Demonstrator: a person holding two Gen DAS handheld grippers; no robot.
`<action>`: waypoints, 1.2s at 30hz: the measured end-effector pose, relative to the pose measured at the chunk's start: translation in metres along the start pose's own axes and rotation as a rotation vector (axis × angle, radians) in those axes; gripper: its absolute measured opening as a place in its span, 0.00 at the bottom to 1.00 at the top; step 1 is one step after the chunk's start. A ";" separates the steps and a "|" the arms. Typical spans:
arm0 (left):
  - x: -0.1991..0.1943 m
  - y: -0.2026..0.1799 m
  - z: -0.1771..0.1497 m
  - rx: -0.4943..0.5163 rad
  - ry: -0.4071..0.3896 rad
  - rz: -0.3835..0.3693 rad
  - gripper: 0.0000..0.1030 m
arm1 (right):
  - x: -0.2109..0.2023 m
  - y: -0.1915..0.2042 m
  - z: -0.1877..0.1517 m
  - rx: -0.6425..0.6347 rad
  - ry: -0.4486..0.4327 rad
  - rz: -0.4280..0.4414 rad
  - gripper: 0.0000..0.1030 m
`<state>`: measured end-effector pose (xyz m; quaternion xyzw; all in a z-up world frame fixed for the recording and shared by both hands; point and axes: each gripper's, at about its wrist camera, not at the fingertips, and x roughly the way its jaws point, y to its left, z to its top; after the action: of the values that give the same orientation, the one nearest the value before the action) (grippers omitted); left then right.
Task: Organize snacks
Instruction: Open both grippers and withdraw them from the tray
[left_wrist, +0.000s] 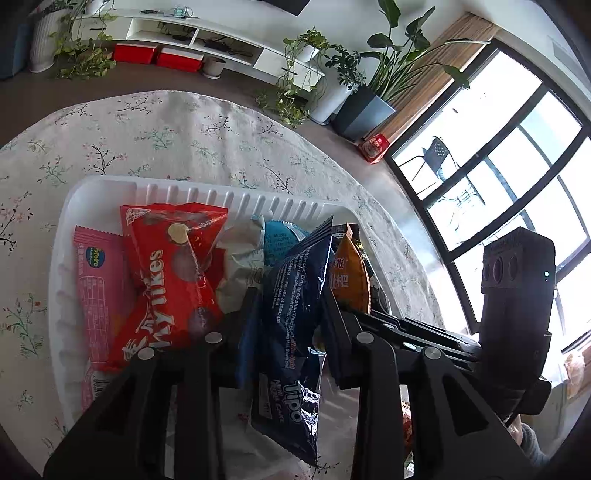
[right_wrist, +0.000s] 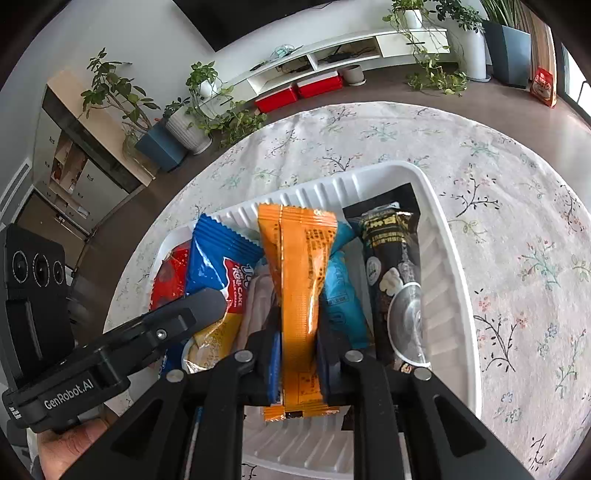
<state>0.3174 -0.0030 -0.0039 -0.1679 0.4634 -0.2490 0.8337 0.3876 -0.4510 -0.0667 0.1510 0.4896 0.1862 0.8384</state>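
Note:
A white ribbed tray (left_wrist: 229, 192) (right_wrist: 454, 258) on the flowered tablecloth holds several snack packs. My left gripper (left_wrist: 291, 314) is shut on a dark blue Tipo roll cake pack (left_wrist: 295, 295), held upright over the tray. It also shows in the right wrist view (right_wrist: 221, 258). My right gripper (right_wrist: 299, 332) is shut on an orange snack pack (right_wrist: 299, 266), held over the tray's middle; the same pack shows in the left wrist view (left_wrist: 349, 273). In the tray lie a red pack (left_wrist: 170, 273), a pink pack (left_wrist: 96, 280), a light blue pack (right_wrist: 341, 295) and a black pack (right_wrist: 391, 266).
The round table (right_wrist: 517, 184) has bare cloth around the tray. Potted plants (left_wrist: 373, 96), a white TV shelf (left_wrist: 207, 33) and red boxes (left_wrist: 159, 55) stand on the floor beyond. A window (left_wrist: 498, 166) is to the right.

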 end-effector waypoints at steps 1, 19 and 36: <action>-0.002 -0.002 0.000 0.004 -0.007 0.006 0.43 | -0.001 0.000 0.000 0.003 0.000 -0.002 0.20; -0.162 -0.030 -0.050 0.082 -0.248 0.062 1.00 | -0.114 -0.010 -0.044 0.078 -0.188 0.119 0.78; -0.162 -0.030 -0.249 0.121 -0.094 0.272 1.00 | -0.147 -0.043 -0.204 0.132 -0.116 0.055 0.80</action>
<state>0.0240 0.0525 -0.0056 -0.0644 0.4263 -0.1531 0.8892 0.1492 -0.5417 -0.0701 0.2300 0.4471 0.1675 0.8480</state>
